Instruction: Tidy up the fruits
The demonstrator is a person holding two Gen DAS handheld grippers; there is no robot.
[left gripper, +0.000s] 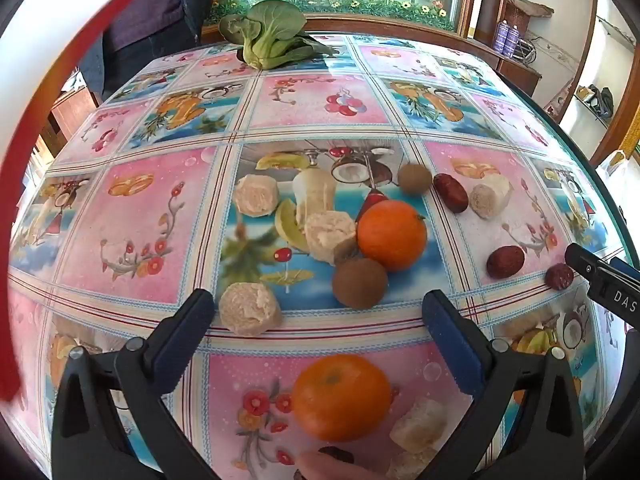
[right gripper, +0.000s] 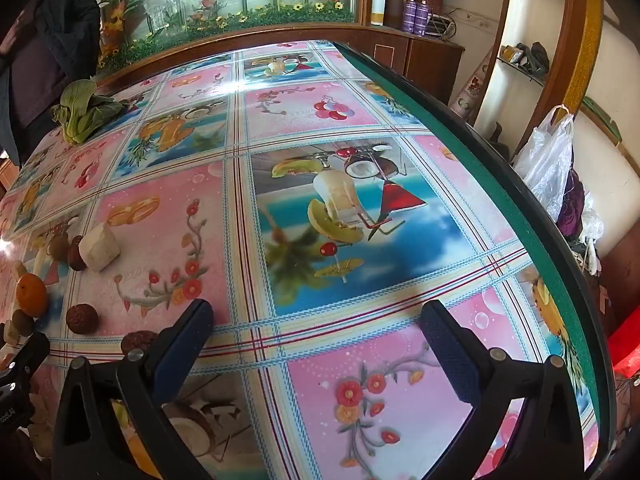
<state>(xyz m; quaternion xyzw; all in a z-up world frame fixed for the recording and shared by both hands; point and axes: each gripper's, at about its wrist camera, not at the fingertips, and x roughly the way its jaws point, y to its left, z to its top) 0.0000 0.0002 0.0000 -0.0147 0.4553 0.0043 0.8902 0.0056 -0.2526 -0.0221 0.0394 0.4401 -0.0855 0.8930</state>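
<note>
In the left wrist view my left gripper (left gripper: 320, 312) is open above the table, with an orange (left gripper: 341, 397) below between its fingers. A second orange (left gripper: 392, 235) lies ahead beside two kiwis (left gripper: 359, 282) (left gripper: 415, 178), several pale sugarcane chunks (left gripper: 250, 314) and red dates (left gripper: 505, 261). The other gripper's tip (left gripper: 600, 276) enters at the right by a date (left gripper: 559, 276). In the right wrist view my right gripper (right gripper: 316, 316) is open and empty over the tablecloth; a date (right gripper: 138, 340) lies by its left finger, with another date (right gripper: 81, 319), a cane chunk (right gripper: 99, 253) and an orange (right gripper: 31, 294) at the left.
A bok choy (left gripper: 272, 36) lies at the table's far side, also seen in the right wrist view (right gripper: 86, 110). The table's green edge (right gripper: 500, 184) runs along the right, with a plastic bag (right gripper: 548, 168) and shelves beyond. A person stands at the far left.
</note>
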